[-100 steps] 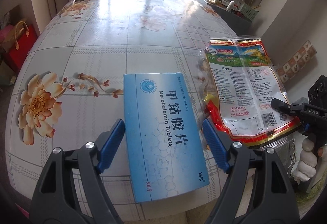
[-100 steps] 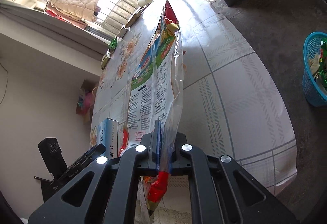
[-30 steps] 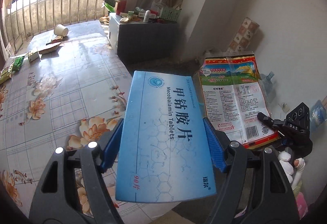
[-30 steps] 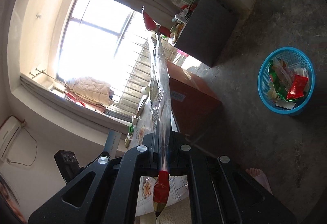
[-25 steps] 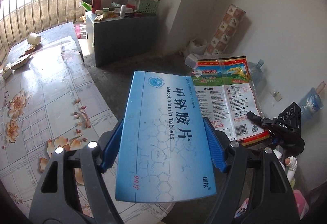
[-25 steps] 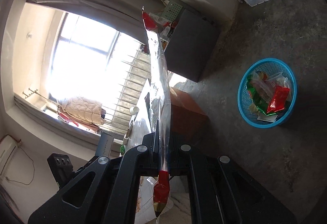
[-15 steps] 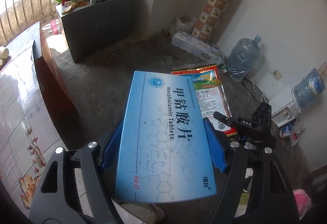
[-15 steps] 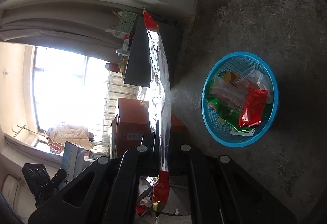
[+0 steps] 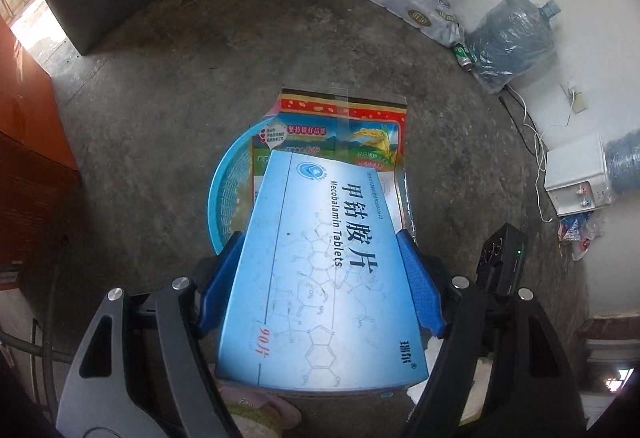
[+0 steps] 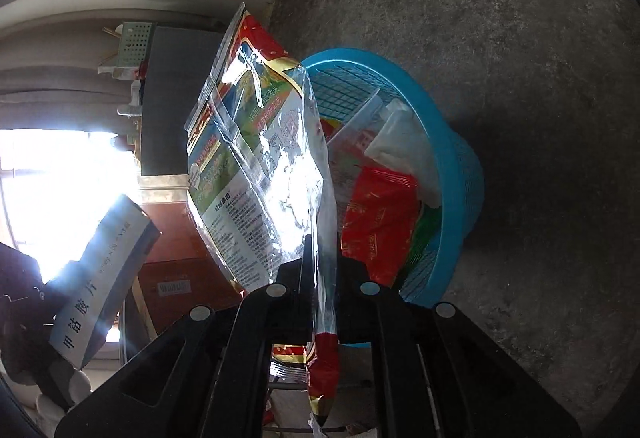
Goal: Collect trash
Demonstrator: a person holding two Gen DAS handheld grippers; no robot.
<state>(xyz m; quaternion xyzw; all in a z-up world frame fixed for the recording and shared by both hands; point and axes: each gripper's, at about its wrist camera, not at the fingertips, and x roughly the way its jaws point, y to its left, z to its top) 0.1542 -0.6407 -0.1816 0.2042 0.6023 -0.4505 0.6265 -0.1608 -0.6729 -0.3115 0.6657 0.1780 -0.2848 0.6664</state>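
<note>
Now the right gripper [image 10: 320, 274], jaws just easing apart round the bag [image 10: 256, 142], hangs over the basket [image 10: 452, 166]; left gripper [image 9: 320, 286] clamps the box [image 9: 324, 270] just above.

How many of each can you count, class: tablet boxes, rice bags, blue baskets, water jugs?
Tablet box: 1
Rice bag: 1
Blue basket: 1
Water jugs: 2
Total: 5

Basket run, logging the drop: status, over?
Left gripper clamped on blue tablet box. Right gripper just easing open, rice bag between its jaws, above blue basket. Basket already holds wrappers; nothing blocking.
</note>
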